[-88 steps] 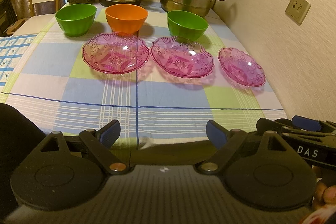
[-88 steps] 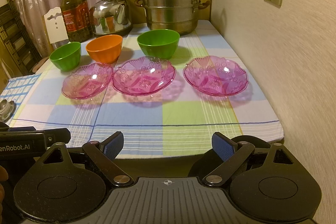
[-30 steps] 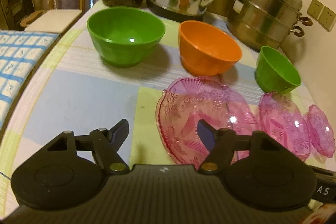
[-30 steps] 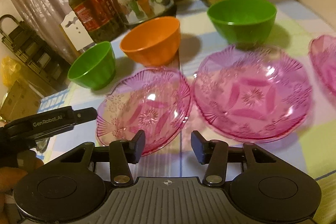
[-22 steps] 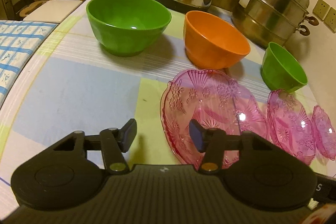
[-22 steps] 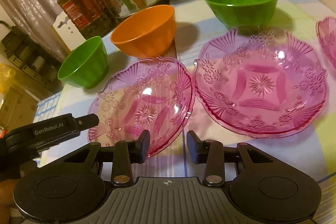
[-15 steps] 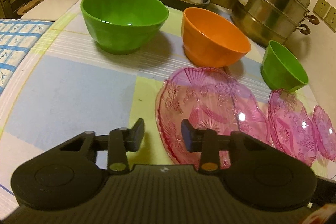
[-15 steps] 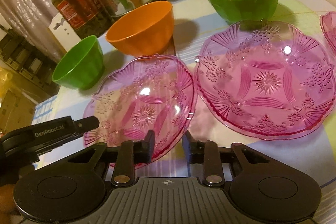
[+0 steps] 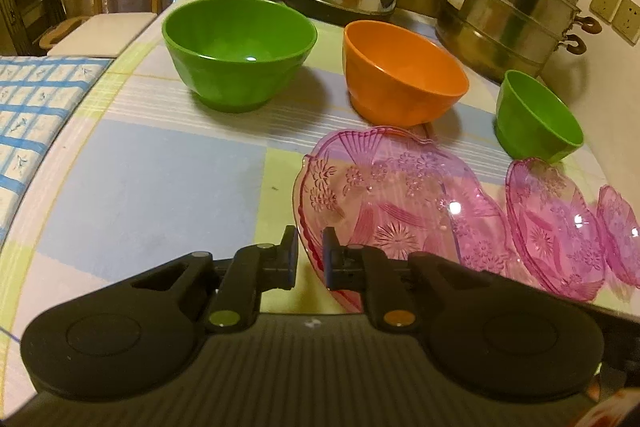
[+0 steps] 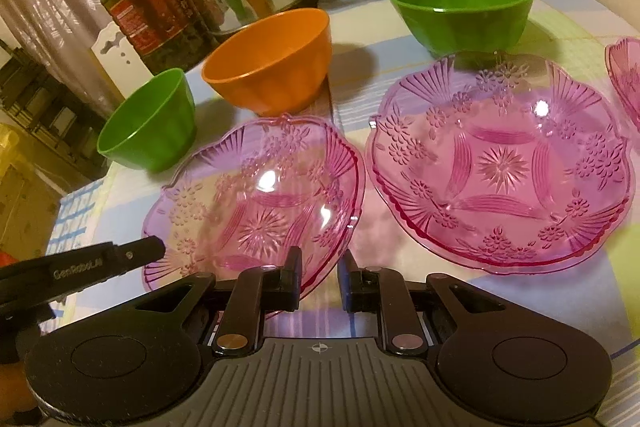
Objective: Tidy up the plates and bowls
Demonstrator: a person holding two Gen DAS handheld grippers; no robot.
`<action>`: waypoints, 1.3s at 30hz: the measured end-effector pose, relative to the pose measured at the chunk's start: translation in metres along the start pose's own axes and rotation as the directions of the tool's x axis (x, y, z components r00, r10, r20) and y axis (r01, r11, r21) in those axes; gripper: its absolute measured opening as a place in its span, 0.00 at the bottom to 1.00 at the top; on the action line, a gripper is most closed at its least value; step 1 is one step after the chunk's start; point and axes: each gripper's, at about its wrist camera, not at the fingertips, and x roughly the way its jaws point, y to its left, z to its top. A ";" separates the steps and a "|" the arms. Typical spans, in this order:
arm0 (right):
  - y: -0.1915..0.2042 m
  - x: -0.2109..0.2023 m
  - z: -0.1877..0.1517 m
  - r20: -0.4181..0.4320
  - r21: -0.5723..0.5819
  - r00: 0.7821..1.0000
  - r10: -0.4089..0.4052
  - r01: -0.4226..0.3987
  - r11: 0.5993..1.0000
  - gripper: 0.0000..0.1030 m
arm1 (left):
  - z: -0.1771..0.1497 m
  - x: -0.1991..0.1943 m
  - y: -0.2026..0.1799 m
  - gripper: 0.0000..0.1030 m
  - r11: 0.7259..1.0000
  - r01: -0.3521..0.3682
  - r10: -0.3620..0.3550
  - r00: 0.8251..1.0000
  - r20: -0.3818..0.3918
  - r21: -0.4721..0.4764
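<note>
Left pink plate, on checked tablecloth: both grippers now closed in on its rim.

Left gripper, wide a second ago, clamped on the plate's near-left rim; right gripper, jaws still closing, straddles its near-right rim, contact unclear. Middle pink plate just beside it, a narrow gap between. Orange bowl behind it; green bowl behind-left. Bare cloth lies left of the plate.

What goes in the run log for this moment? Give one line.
left gripper: shut on rim of leftmost pink plate | right gripper: jaws closing, same plate's rim between them
</note>
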 end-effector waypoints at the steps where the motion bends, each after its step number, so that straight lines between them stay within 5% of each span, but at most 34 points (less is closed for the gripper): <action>1: 0.001 -0.002 0.000 0.004 -0.005 1.000 0.002 -0.002 1.000 0.18 | -0.001 -0.003 0.001 0.10 1.000 -0.001 0.001 1.000 0.005 -0.003; 10: 0.010 -0.032 0.003 0.081 -0.061 0.996 0.021 -0.016 0.998 0.18 | 0.000 -0.025 -0.009 0.11 1.000 0.029 -0.030 0.998 0.054 0.004; 19: -0.018 -0.074 0.006 0.198 -0.066 0.979 -0.054 0.068 0.996 0.18 | 0.005 -0.029 -0.061 0.11 0.988 0.128 -0.136 0.987 0.091 0.080; 39: -0.090 -0.092 0.013 0.211 0.051 0.952 -0.222 0.216 0.975 0.18 | -0.003 0.013 -0.147 0.11 0.961 0.193 -0.201 0.979 0.023 0.199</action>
